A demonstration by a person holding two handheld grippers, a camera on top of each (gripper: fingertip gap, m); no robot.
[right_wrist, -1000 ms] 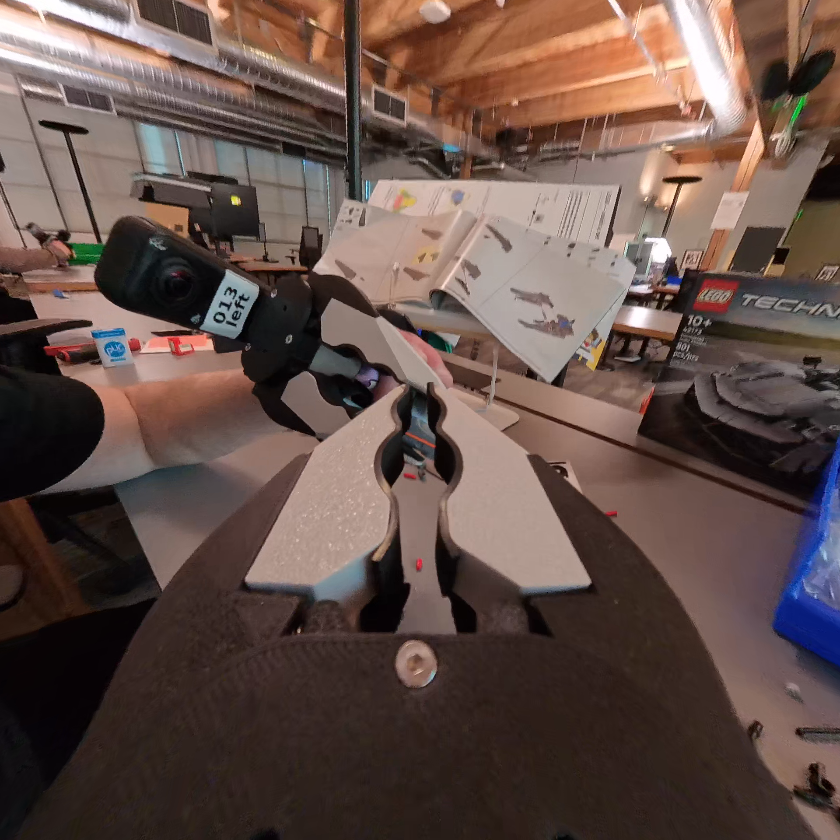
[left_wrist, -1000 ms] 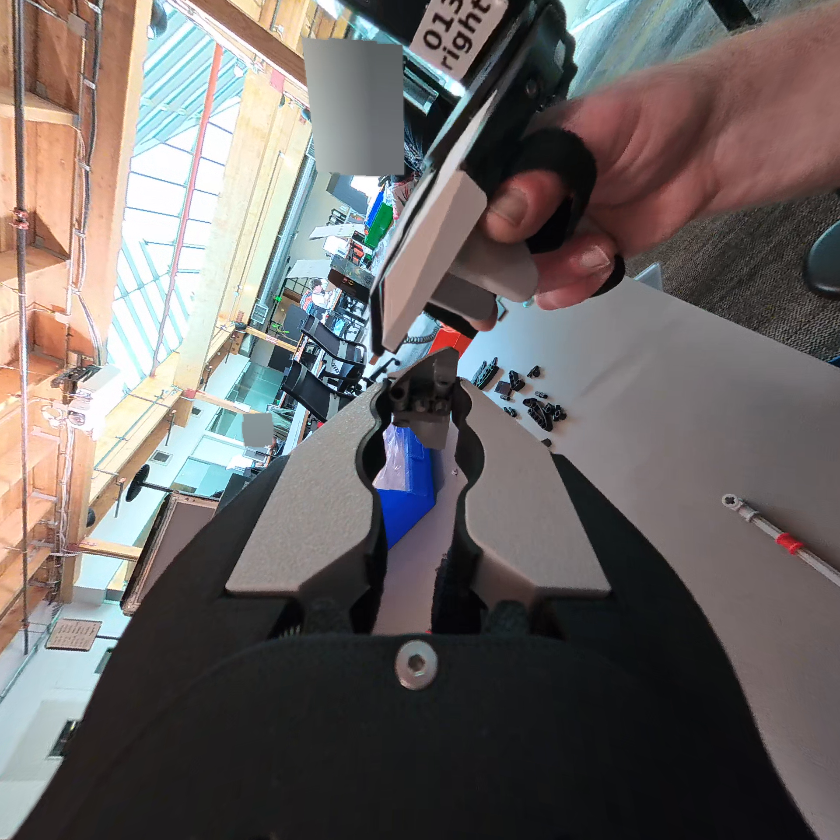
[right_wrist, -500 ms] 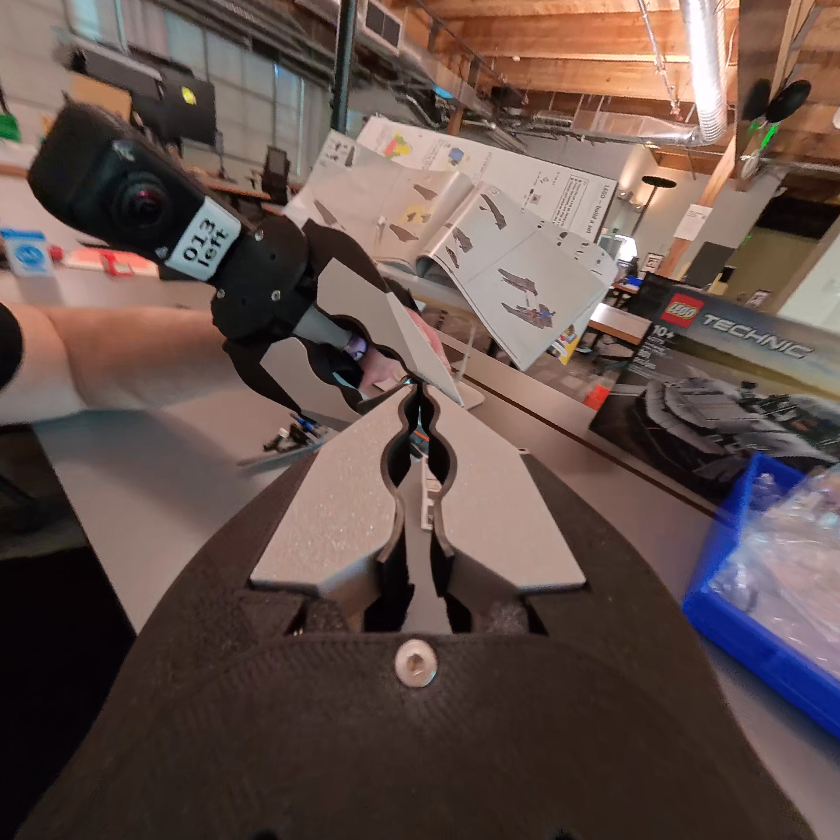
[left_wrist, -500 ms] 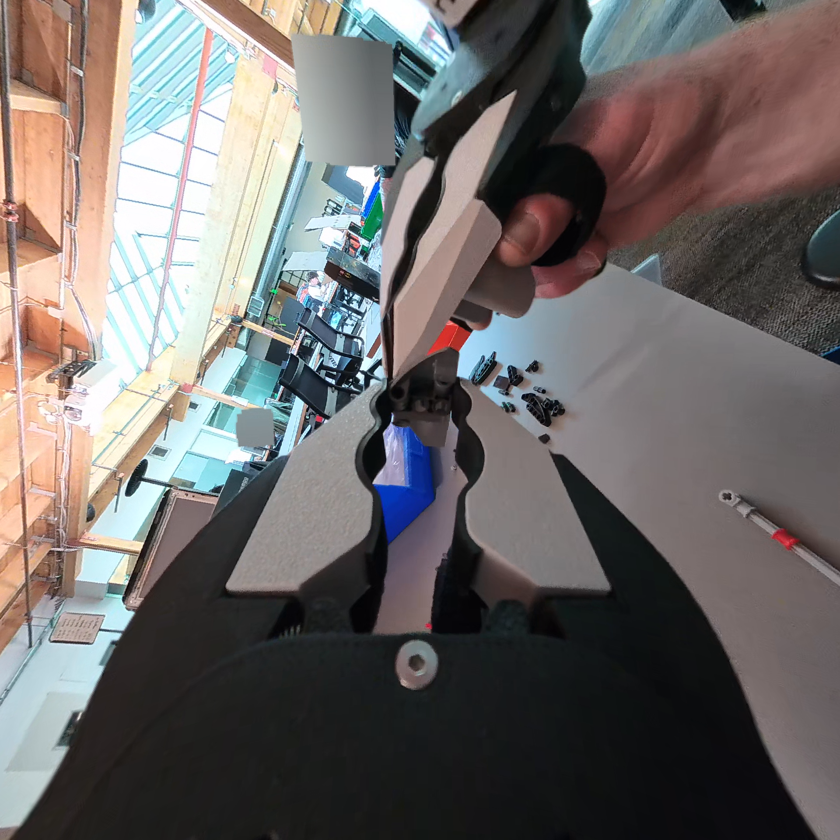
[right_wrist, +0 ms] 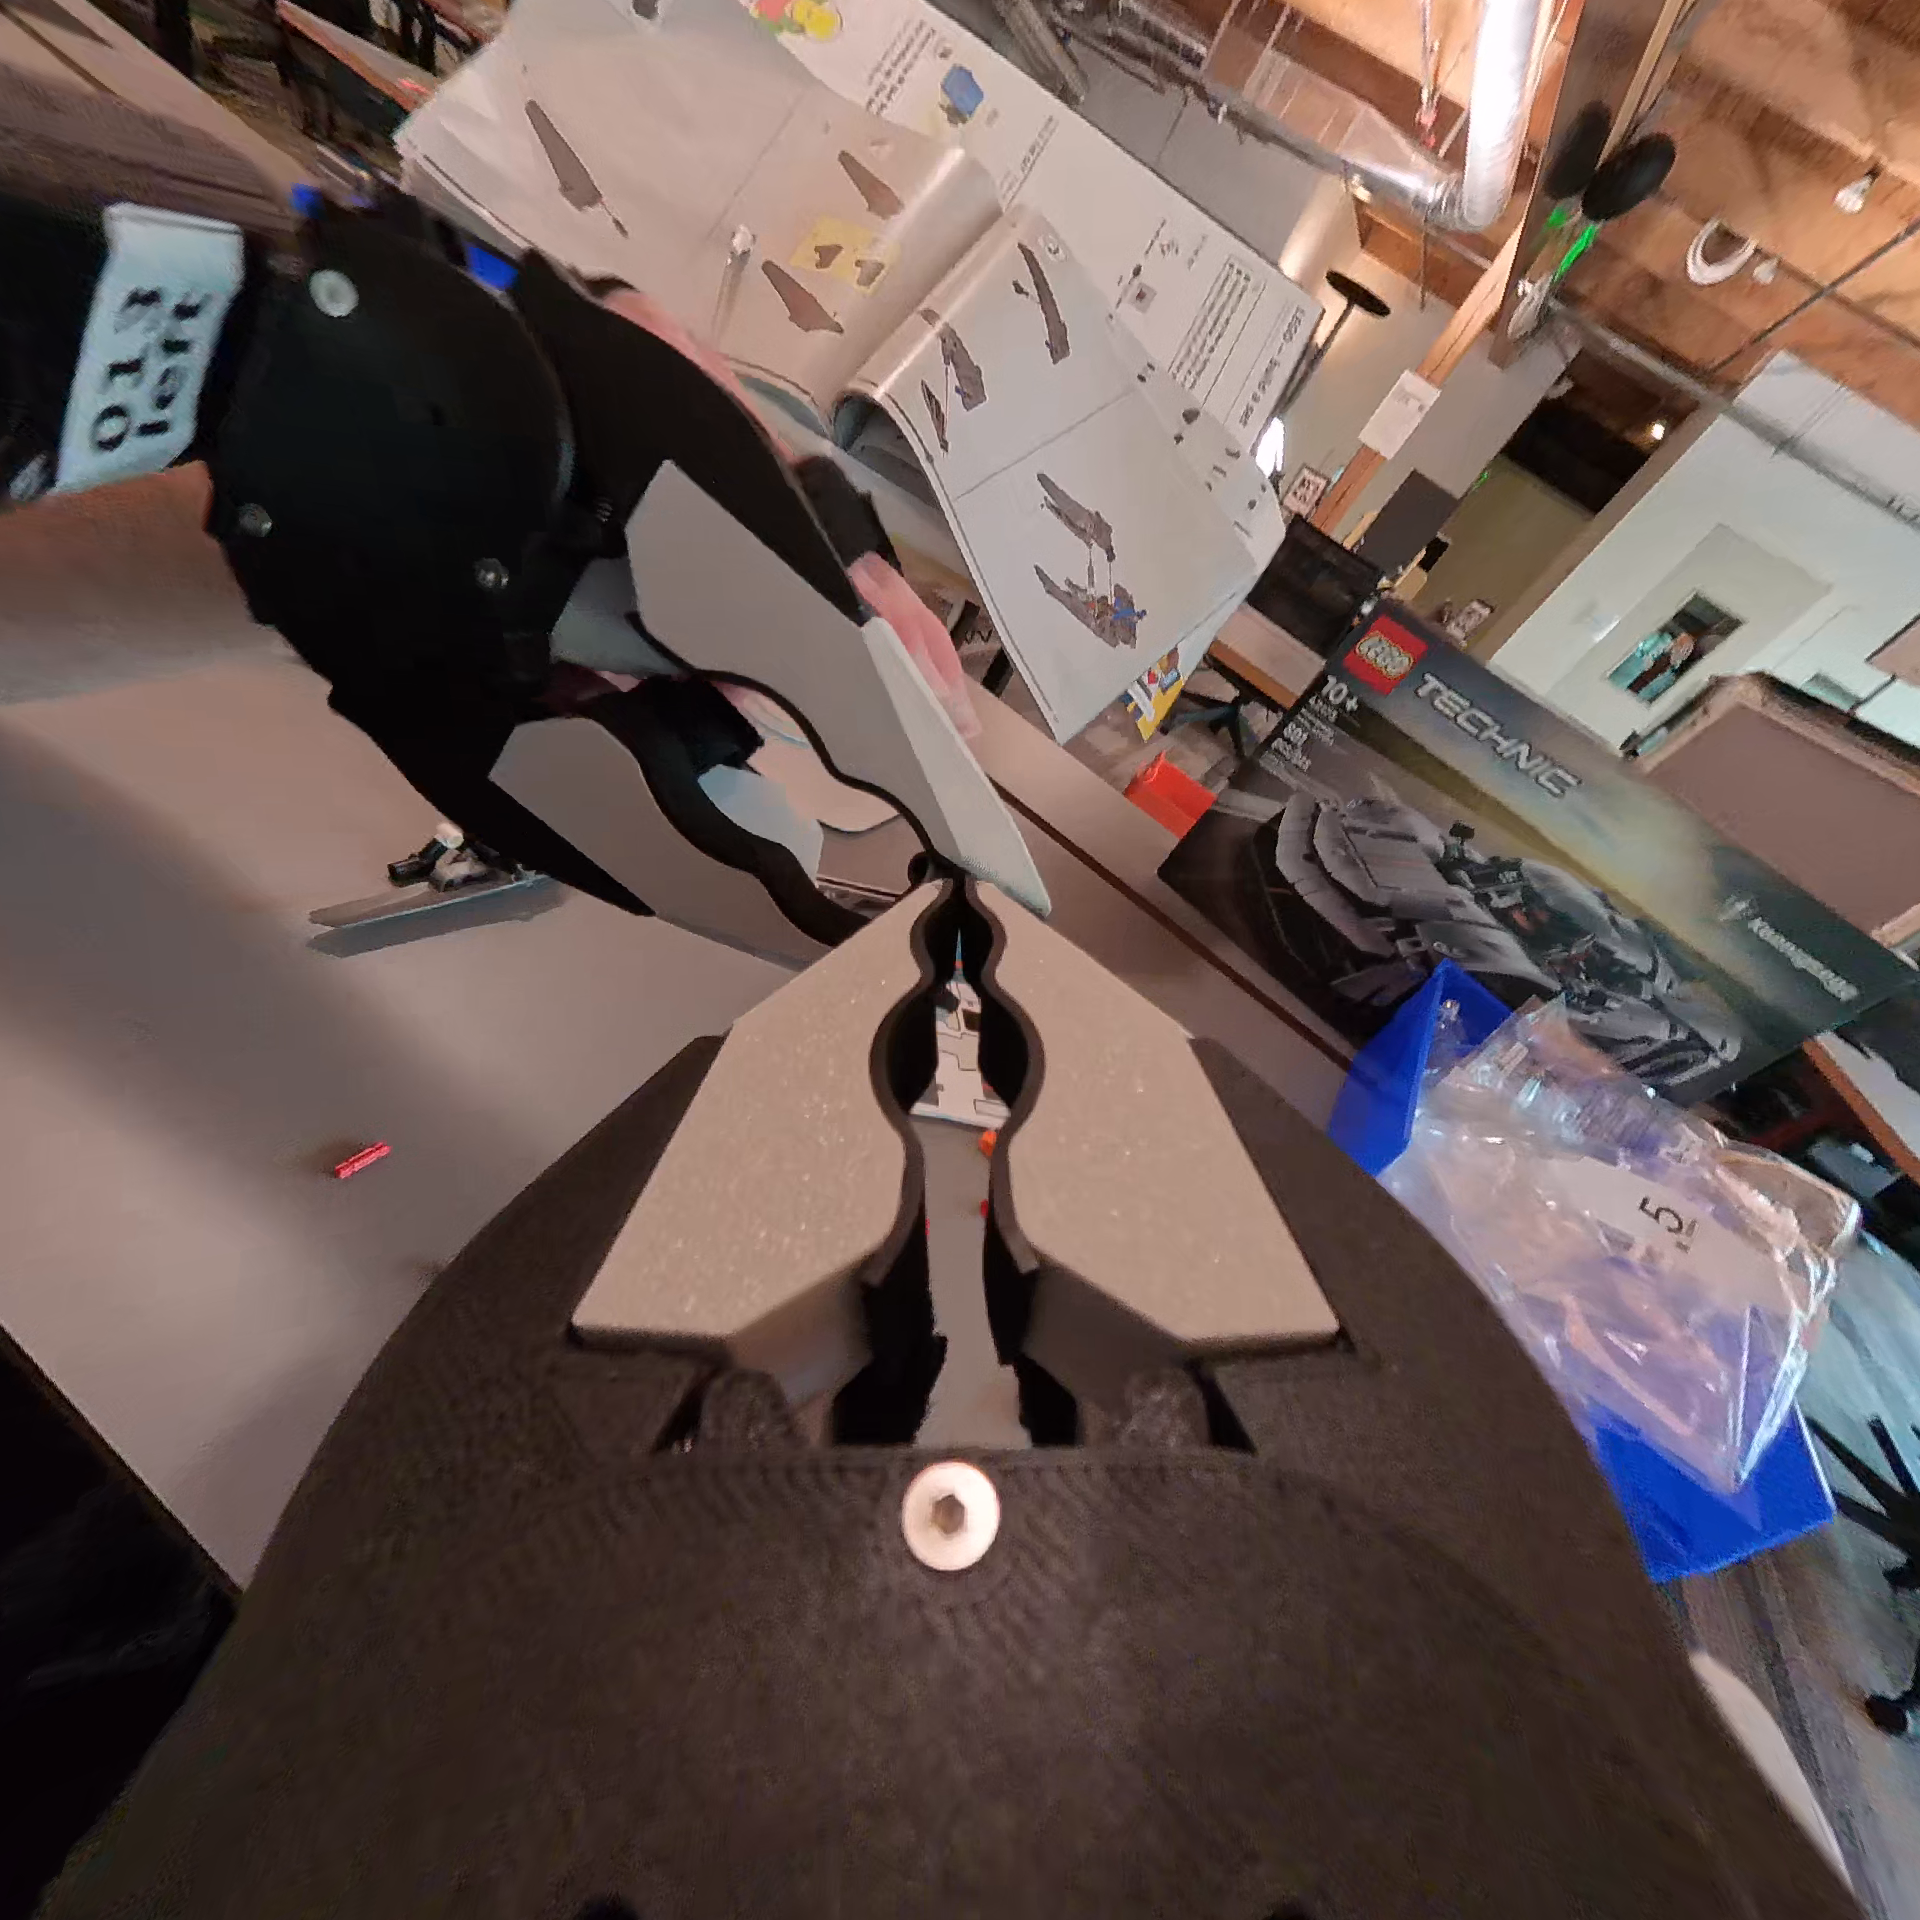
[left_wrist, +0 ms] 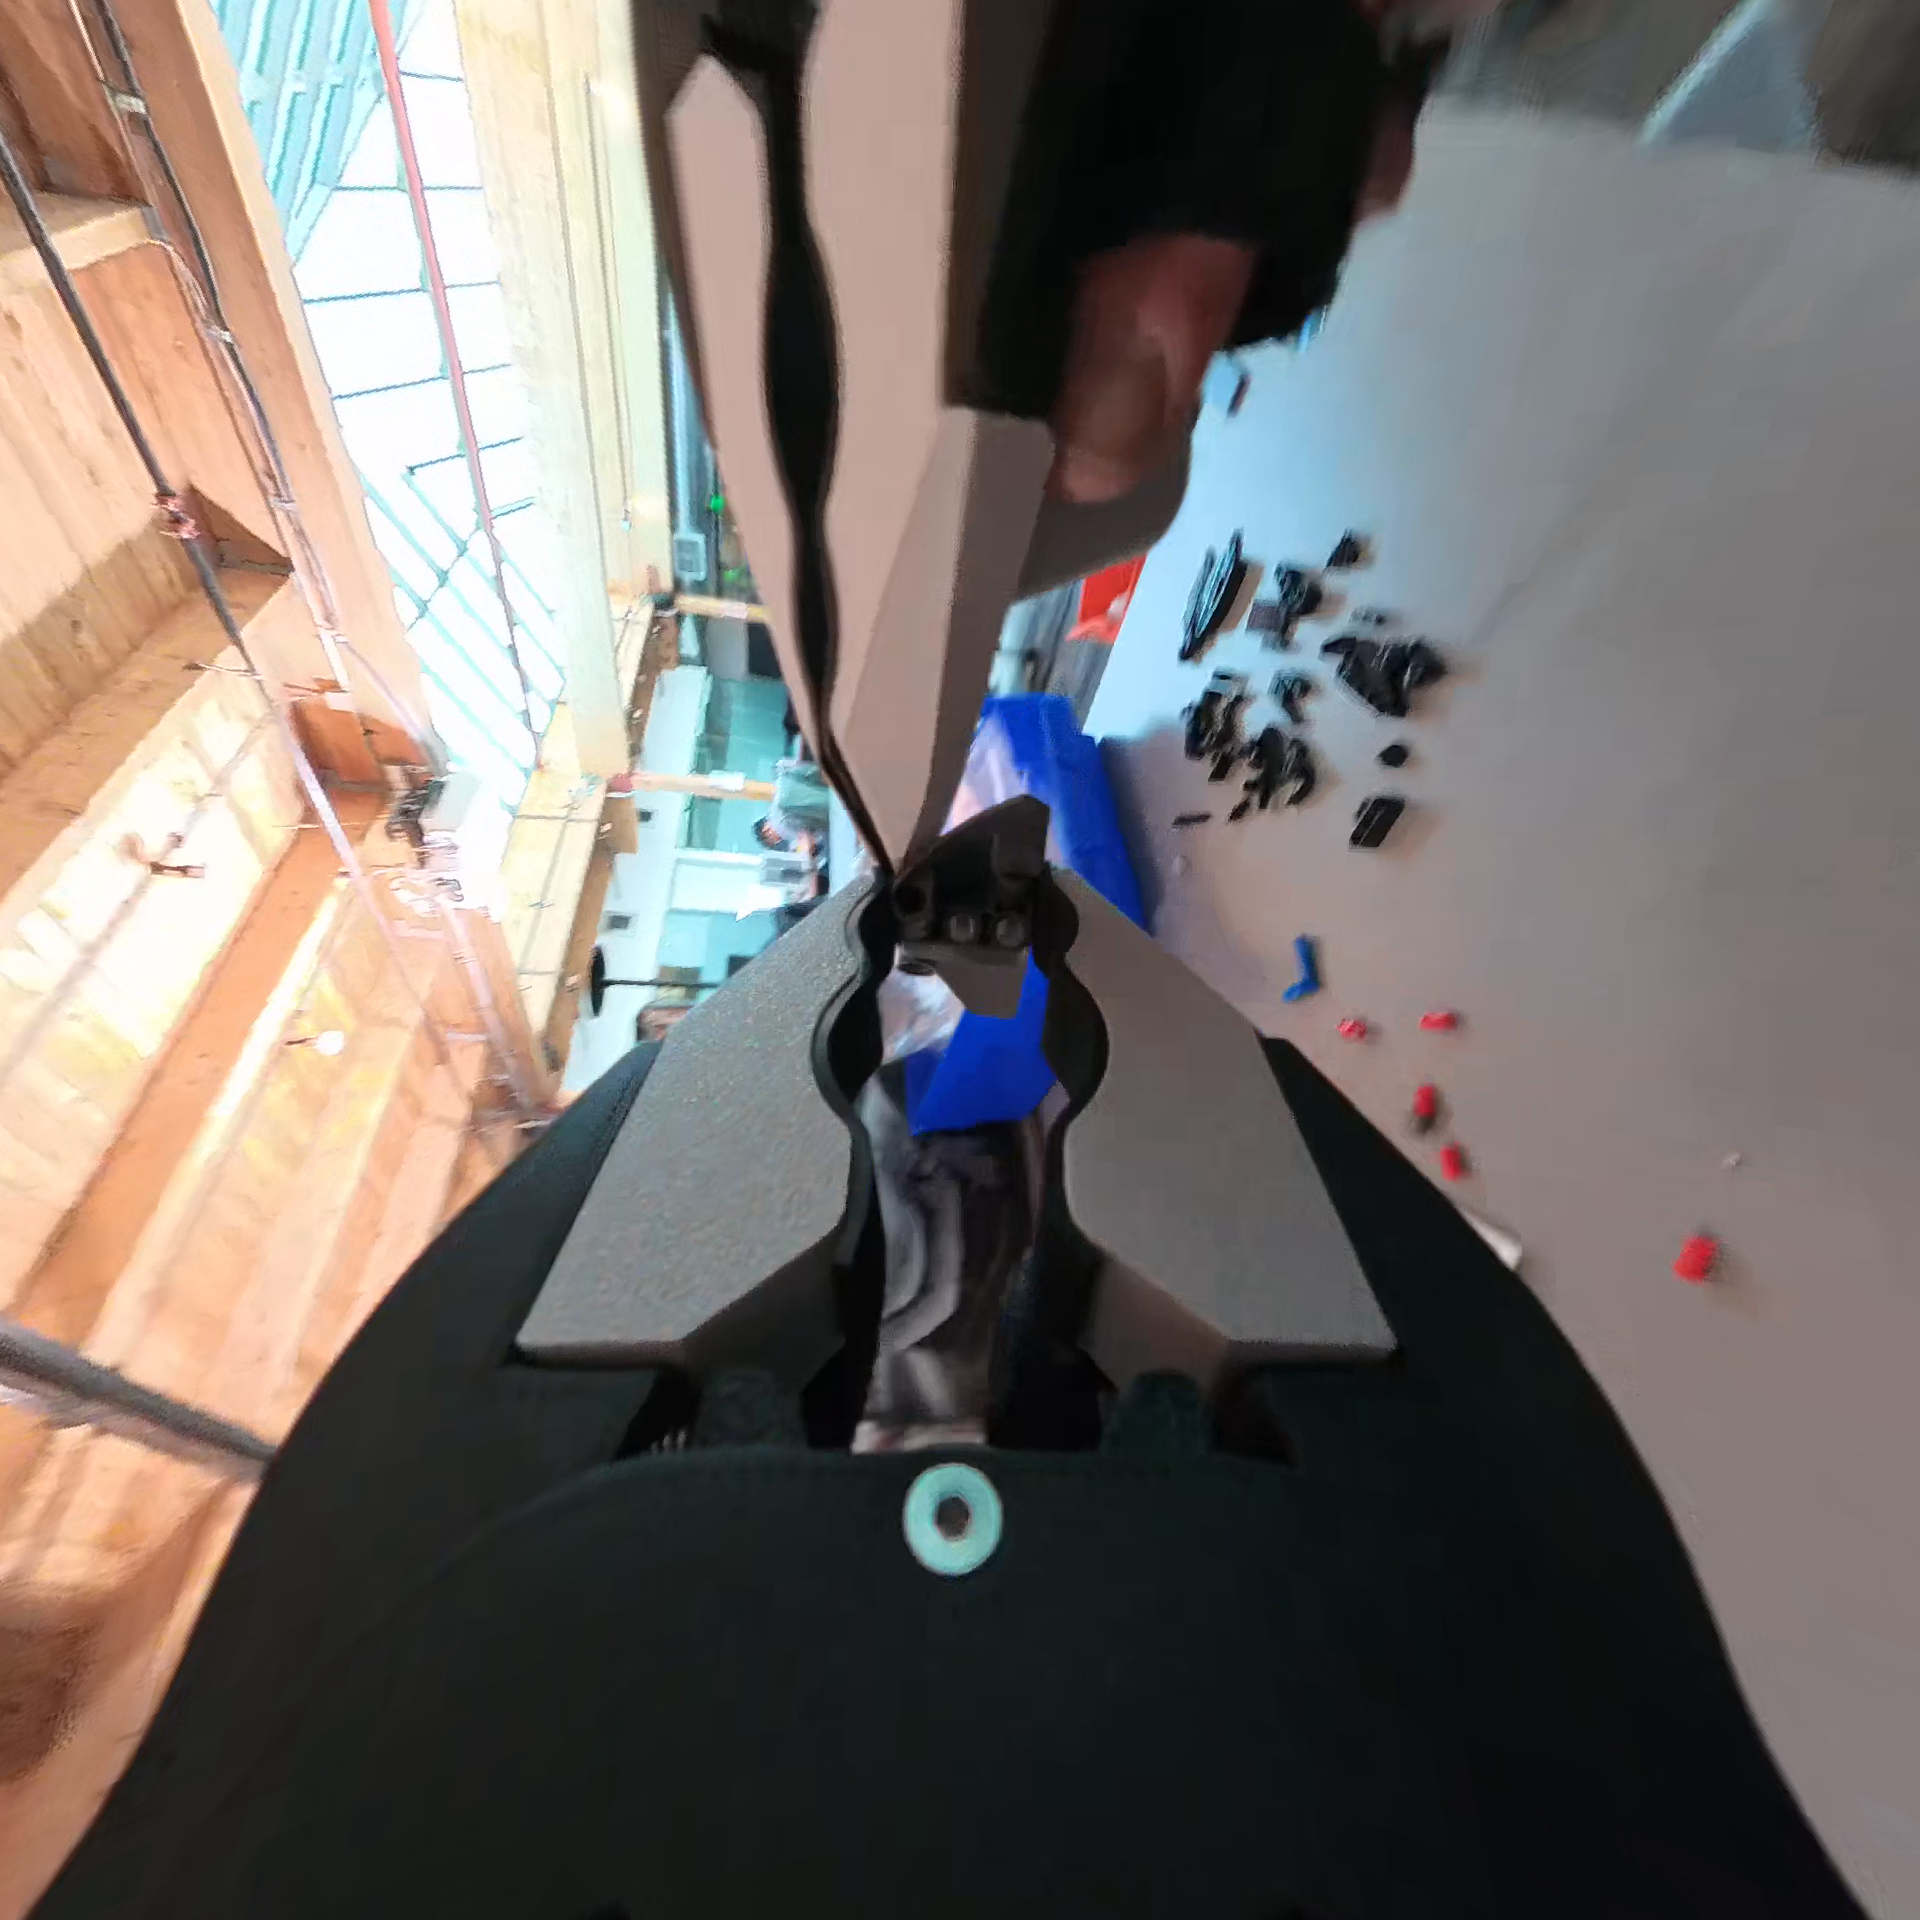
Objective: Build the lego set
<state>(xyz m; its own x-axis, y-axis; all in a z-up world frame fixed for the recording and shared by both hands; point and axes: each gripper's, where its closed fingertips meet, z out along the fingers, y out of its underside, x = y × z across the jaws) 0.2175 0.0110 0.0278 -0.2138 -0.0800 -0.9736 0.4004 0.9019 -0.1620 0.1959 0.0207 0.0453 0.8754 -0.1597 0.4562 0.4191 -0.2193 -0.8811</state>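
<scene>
We hold the left gripper (left_wrist: 961, 894) clamped on a small dark grey lego sub-assembly (left_wrist: 971, 904), pinched at the fingertips, held up in the air above the grey table (left_wrist: 1662, 935). The right gripper (left_wrist: 883, 852) comes in from above in the left wrist view, its fingers drawn together with only a thin wavy slit between them, tips touching the near-left edge of the sub-assembly; a tiny dark bit may sit at the tips but we cannot tell if anything is pinched there. In the right wrist view the same gripper (right_wrist: 951, 899) shows its tips nearly meeting right under the left gripper's upper finger (right_wrist: 935, 769). Loose black lego pieces (left_wrist: 1299, 686) lie scattered on the table, with small red pins (left_wrist: 1439, 1122) and one blue piece (left_wrist: 1304, 966) nearer to us. A blue bin (right_wrist: 1392, 1081) holds clear plastic bags (right_wrist: 1621, 1195), just beside the lego box (right_wrist: 1558, 883). An open instruction booklet (right_wrist: 1039, 343) stands propped behind. A single red pin (right_wrist: 361, 1157) lies apart on the table, and a flat grey partly built model (right_wrist: 436, 899) rests beyond the left gripper.
</scene>
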